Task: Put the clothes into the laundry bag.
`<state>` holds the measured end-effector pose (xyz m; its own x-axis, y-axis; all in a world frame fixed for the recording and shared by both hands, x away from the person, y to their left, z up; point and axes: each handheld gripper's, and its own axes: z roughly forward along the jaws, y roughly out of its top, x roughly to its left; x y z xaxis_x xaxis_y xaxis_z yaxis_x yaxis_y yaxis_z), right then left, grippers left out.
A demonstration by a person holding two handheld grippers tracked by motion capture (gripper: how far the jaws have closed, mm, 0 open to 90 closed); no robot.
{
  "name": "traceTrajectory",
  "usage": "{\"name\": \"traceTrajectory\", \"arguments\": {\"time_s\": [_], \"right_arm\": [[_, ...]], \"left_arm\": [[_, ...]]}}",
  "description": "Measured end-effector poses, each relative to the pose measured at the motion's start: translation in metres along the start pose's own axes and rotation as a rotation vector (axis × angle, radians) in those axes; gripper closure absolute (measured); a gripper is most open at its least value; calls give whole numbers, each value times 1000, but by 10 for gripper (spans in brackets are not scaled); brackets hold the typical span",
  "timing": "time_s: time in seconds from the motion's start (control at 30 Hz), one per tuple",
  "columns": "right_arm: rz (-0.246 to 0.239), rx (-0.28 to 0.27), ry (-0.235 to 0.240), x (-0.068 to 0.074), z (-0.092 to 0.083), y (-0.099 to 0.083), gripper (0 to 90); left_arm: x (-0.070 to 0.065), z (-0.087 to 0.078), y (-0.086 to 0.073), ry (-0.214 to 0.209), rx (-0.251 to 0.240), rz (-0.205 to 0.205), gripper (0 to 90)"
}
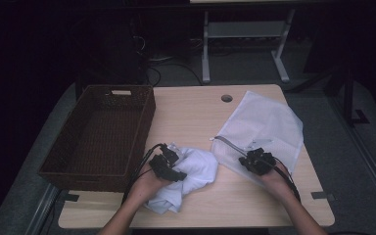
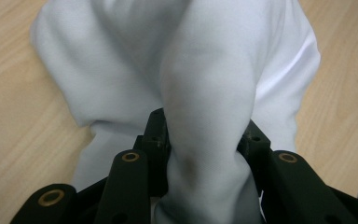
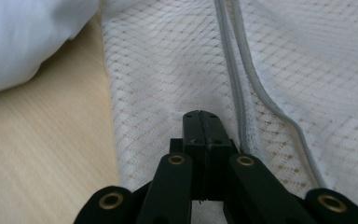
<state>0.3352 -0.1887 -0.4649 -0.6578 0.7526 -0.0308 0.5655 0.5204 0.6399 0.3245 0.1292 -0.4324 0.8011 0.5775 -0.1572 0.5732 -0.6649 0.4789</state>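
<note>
One white cloth (image 1: 188, 175), one mesh bag (image 1: 264, 125), one basket (image 1: 100, 134), two tools

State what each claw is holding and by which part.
The left claw grips the white garment by a bunched fold. The right claw is shut over the mesh laundry bag, holding nothing visible.

Empty wicker basket (image 1: 100, 132), wooden table (image 1: 191, 115)
</note>
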Motion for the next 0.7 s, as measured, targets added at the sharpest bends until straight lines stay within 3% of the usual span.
{"name": "traceTrajectory", "arguments": {"time_s": [0.17,0.3,0.47,0.53,0.7], "right_arm": [[-8,-10,12,5,12,14,898],[-7,-27,55,11,20,22,898],[-59,-32,80,20,23,28,898],[-41,-70,79,14,13,28,898],[29,-128,17,-19,-14,16,893]], "left_arm": [[-1,0,0,1,1,2,630],[0,0,0,-2,0,2,629],[-1,0,-1,2,1,5,630],[-1,0,-1,5,2,6,630],[-1,1,-1,1,2,7,630]]}}
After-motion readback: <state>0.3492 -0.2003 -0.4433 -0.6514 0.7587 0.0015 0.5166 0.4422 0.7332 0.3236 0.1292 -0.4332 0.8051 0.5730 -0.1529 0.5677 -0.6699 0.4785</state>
